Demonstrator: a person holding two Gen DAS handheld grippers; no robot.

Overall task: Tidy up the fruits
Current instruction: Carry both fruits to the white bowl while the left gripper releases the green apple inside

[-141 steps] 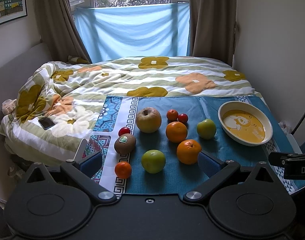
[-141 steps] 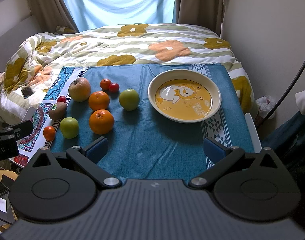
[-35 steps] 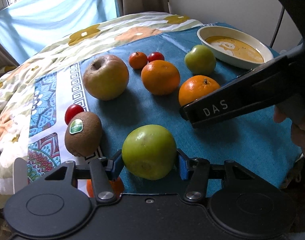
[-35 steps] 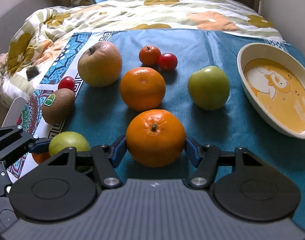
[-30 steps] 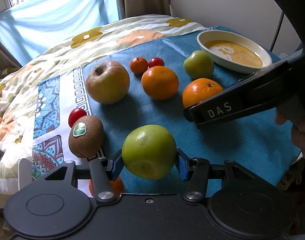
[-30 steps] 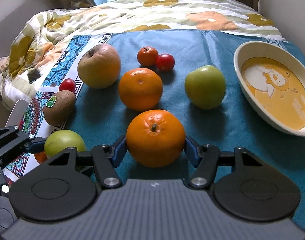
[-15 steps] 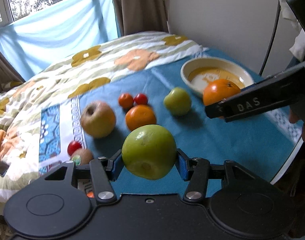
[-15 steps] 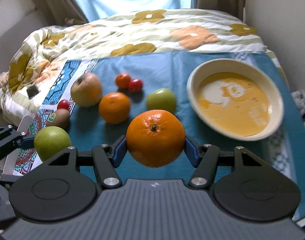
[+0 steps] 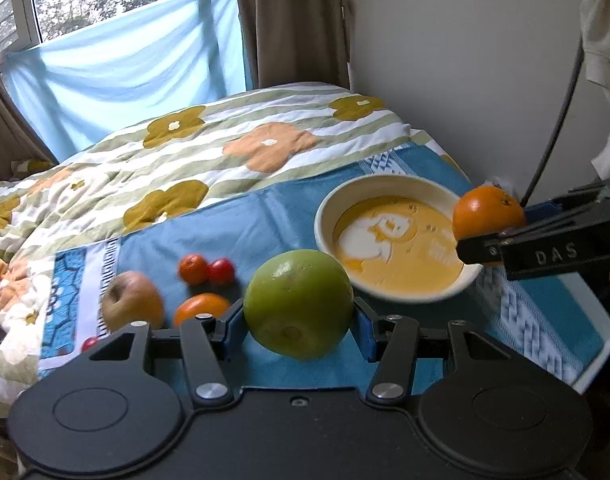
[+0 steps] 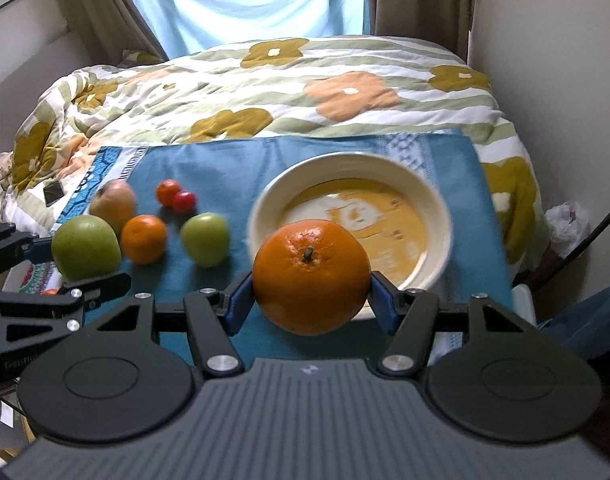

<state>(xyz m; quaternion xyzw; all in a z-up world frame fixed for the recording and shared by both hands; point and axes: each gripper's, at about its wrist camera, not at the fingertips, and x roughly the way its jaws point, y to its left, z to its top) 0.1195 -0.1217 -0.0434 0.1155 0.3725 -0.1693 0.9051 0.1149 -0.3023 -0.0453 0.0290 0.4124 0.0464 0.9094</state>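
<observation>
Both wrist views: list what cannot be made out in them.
- Kiwi: hidden behind the left tool in the left view.
- Plate picture: motion-blurred in the right view, partly covered by the held orange.
- Green apple underside: hidden by the tool body, left view.

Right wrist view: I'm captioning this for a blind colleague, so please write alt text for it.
The right gripper holds an orange in the air before a cream bowl with a yellow inside. On the blue cloth lie a green apple, another orange and small red fruits; the left gripper holds a second green apple.
</observation>
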